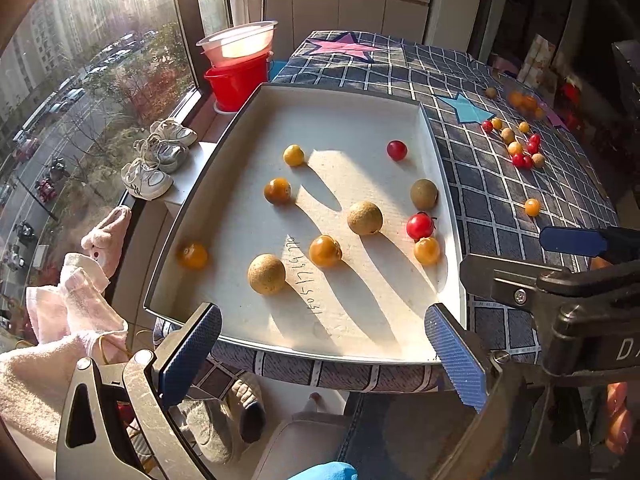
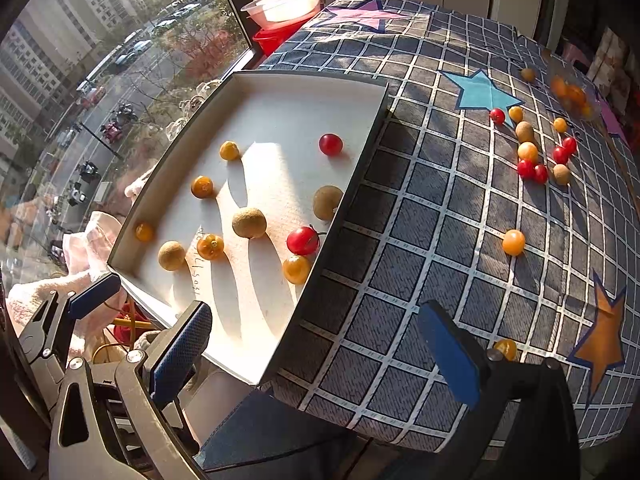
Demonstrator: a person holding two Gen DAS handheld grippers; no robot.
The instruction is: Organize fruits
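Observation:
A white tray [image 1: 256,220] on the checked tablecloth [image 1: 500,184] holds several small fruits: red cherry tomatoes [image 1: 397,150], brown longans [image 1: 365,218] and orange berries [image 1: 325,251]. More of these fruits lie in a loose cluster [image 2: 536,152] on the cloth at the far right. One orange berry [image 2: 513,242] sits alone, and another [image 2: 506,349] lies beside my right gripper's finger. My left gripper [image 1: 324,354] hangs open and empty over the tray's near edge. My right gripper [image 2: 316,356] is open and empty above the tray's near right corner [image 2: 276,364].
A red bucket [image 1: 238,80] topped by a clear bowl [image 1: 240,40] stands by the window at the back left. Shoes [image 1: 160,160] rest on the sill and pink towels [image 1: 60,320] lie at the left. A clear bag of orange fruits [image 2: 572,94] sits at the back right.

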